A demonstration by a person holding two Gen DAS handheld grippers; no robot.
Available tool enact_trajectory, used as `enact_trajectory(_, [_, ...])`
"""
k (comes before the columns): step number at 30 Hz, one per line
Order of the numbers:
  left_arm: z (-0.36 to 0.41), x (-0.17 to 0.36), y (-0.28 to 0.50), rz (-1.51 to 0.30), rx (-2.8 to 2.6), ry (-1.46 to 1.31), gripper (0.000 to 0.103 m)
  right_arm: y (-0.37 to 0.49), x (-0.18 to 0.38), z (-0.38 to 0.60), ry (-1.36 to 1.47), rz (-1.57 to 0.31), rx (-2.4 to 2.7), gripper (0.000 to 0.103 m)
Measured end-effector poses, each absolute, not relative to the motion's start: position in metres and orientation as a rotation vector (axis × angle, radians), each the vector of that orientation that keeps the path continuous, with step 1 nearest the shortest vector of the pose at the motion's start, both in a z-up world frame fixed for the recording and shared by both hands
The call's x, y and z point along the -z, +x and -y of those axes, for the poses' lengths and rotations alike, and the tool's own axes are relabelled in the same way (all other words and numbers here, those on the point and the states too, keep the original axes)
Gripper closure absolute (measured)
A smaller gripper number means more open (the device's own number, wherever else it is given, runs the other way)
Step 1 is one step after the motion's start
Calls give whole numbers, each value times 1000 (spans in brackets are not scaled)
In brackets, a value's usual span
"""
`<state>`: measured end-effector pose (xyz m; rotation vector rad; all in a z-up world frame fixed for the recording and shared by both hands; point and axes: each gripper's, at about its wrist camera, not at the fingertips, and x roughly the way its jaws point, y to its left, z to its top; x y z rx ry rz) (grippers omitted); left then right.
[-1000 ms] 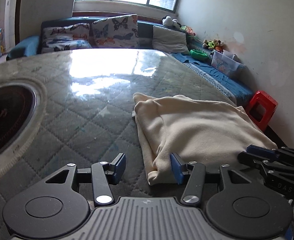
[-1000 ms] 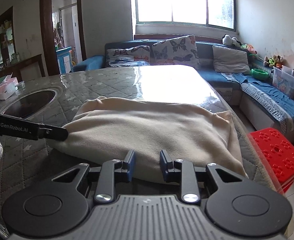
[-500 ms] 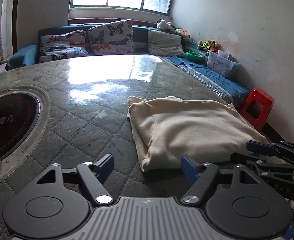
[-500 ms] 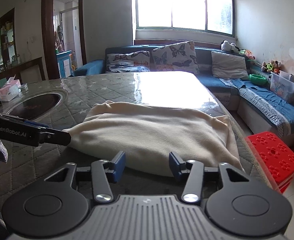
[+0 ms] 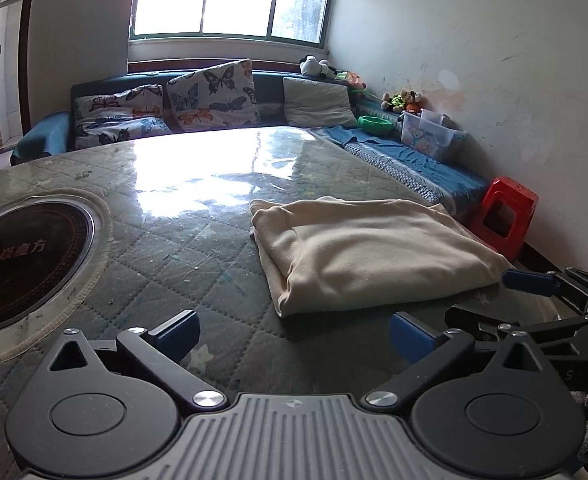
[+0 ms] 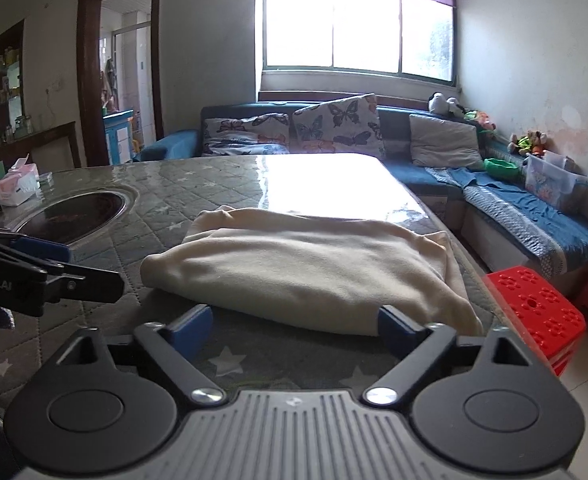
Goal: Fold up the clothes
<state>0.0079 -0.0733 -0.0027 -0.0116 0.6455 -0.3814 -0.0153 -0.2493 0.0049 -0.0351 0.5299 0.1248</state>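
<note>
Daylight from the window [image 6: 358,24] glares off a quilted grey surface [image 5: 173,240] with a glossy clear cover, and a blue sofa [image 6: 414,168] with butterfly cushions [image 5: 209,94] runs along the far wall and the right side. At the left of the surface sits a round dark inset plate [image 5: 17,264], and in the right wrist view a tissue box [image 6: 15,186] stands behind it.

Nearer the middle, the left claw [image 5: 291,330] hangs just off the near left corner of the folded cream garment [image 5: 374,248]. Its blue fingertips [image 5: 177,330] stand spread wide; a second ago they were about half as far apart, with the garment's corner between them, and they have just been opening. Now nothing is between them, and the cloth lies a little farther from the claw than before.

The garment lies flat near the right edge of the surface, folded into a rough rectangle.

The right claw [image 6: 294,326] faces the garment's near edge, its jaws also spread wide, having just opened from a narrow gap. Its right fingertip [image 6: 392,324] overlaps the cloth's near corner in the picture; I cannot tell whether they touch. A red stool [image 6: 534,308] stands on the floor at the far right.
</note>
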Motion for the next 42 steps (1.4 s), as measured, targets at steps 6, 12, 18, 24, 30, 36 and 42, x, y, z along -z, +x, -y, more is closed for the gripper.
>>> enact_trajectory(6, [68,4,-6,-635,378,-6,0,-31,-3,243,-43,-511,-102,0])
enact_trajectory(12, [63,4,-19,-614,366,-14,0,-45,0,239,-78,-493,-65,0])
enact_trajectory(18, [61,7,-30,-615,360,-20,0,-58,0,241,-32,-476,-50,0])
enact_trajectory(24, [62,13,-40,-611,353,-9,0,-69,4,241,-7,-477,-7,0])
enact_trajectory(30, [63,17,-47,-613,359,-21,0,-77,10,236,-10,-487,13,0])
enact_trajectory(36, [63,18,-53,-606,356,-18,0,-82,15,233,-12,-501,22,0])
enact_trajectory(42, [62,19,-58,-601,350,-20,0,-87,15,230,-12,-498,21,0])
